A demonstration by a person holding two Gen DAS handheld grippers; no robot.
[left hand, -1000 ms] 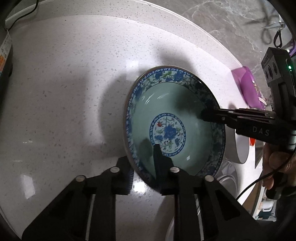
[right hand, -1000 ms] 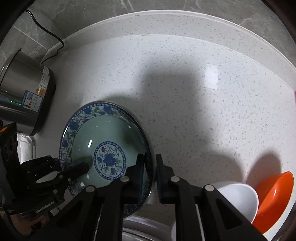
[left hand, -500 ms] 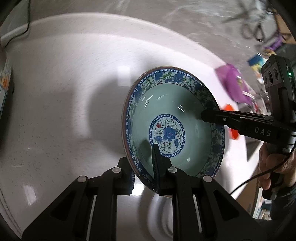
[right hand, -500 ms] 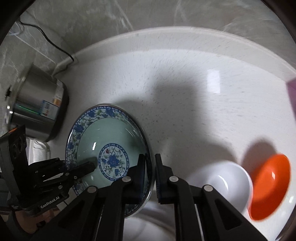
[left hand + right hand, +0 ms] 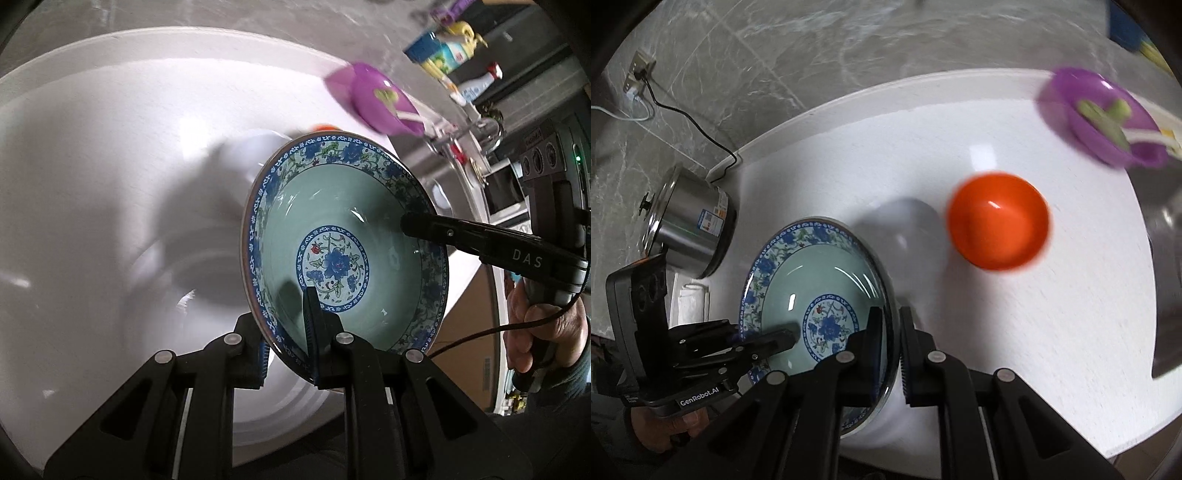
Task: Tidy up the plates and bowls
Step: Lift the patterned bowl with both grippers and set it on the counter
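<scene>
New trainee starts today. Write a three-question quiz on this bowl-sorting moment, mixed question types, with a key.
1. True or false: only one gripper is clamped on the blue floral bowl.
2. Multiple choice: which dish sits on the counter beyond the floral bowl in the right wrist view? A) black mug B) orange bowl C) yellow plate
3. Fill in: the metal pot stands near the ___ gripper.

Key:
1. False: the left gripper and the right gripper each pinch its rim, on opposite sides.
2. B
3. left
</scene>
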